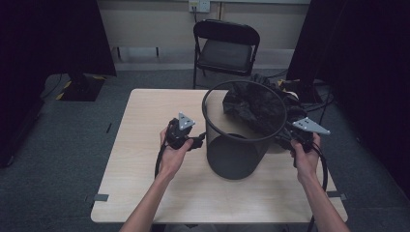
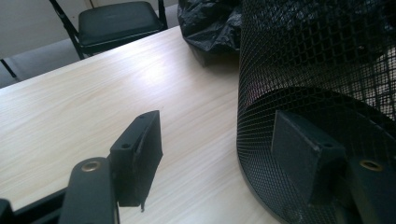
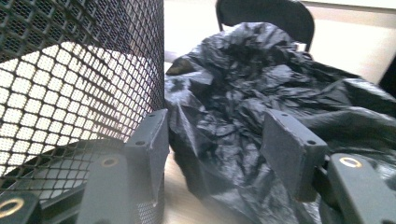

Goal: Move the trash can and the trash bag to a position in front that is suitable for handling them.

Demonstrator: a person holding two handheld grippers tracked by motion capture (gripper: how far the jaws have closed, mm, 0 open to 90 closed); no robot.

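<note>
Left gripper [image 1: 199,141] sits at the mesh wastebasket [image 1: 241,130], jaws parted, one pad on the outside of the mesh wall low down, the other over bare table [image 1: 145,145] (nothing pinched between them). Right gripper [image 1: 286,137] is across on the basket's far side, jaws apart too, crumpled black bin bag [image 3: 243,93] in the gap, pads clear of it. The basket stands upright mid-table, bag heaped just behind it. Beyond stands a black folding chair [image 1: 226,46].
</note>
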